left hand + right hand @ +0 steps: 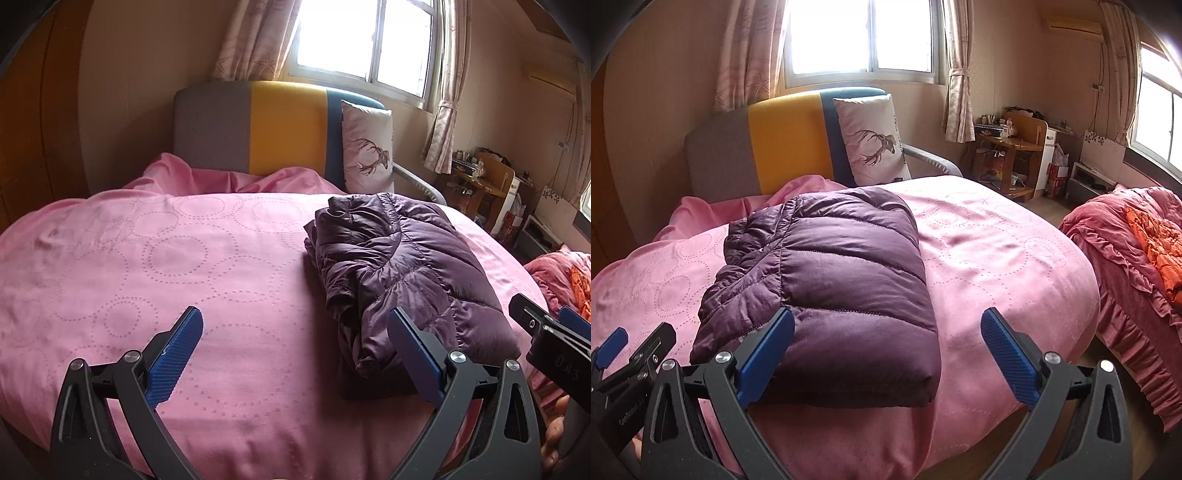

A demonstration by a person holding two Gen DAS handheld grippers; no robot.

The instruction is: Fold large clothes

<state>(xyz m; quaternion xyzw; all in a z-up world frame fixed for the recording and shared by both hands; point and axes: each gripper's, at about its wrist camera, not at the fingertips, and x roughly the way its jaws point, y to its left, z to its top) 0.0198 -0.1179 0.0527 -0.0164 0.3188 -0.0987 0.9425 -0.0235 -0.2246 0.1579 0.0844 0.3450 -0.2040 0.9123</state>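
A purple quilted down jacket (399,273) lies folded into a compact bundle on the pink bed cover (166,258); it also shows in the right wrist view (834,284). My left gripper (295,332) is open and empty, held above the cover with the jacket's near edge by its right finger. My right gripper (886,332) is open and empty above the jacket's near end, its left finger over the jacket. The right gripper's body (554,336) shows at the right edge of the left wrist view, and the left gripper's body (624,358) at the left edge of the right wrist view.
A grey, yellow and blue headboard (258,125) stands at the far end with a deer-print pillow (871,140) against it. A second bed with red bedding (1137,258) is to the right across a narrow gap. A wooden desk (1012,147) stands under the windows.
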